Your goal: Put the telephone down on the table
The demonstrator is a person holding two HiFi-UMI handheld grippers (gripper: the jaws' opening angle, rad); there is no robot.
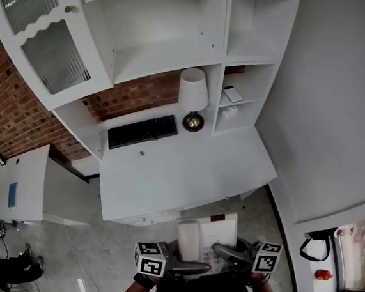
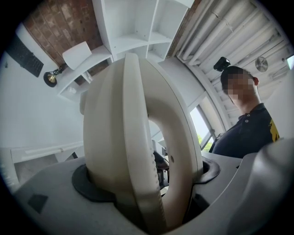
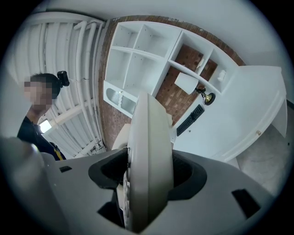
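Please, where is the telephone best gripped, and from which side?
Grip the telephone by its opposite side edges, one gripper from each side, as now: left gripper on the handset side, right gripper on the thin edge. It is wide and flat, so one grip would probably let it tip.

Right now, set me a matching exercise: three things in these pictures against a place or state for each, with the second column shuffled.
Things:
1. telephone
2. keyboard
3. lamp

Places or states:
A. black, lying flat at the back of the table
B. standing upright on the table, white shade
C. clamped by the left gripper and the right gripper, held off the table

Pairs: 1-C, 2-A, 3-B
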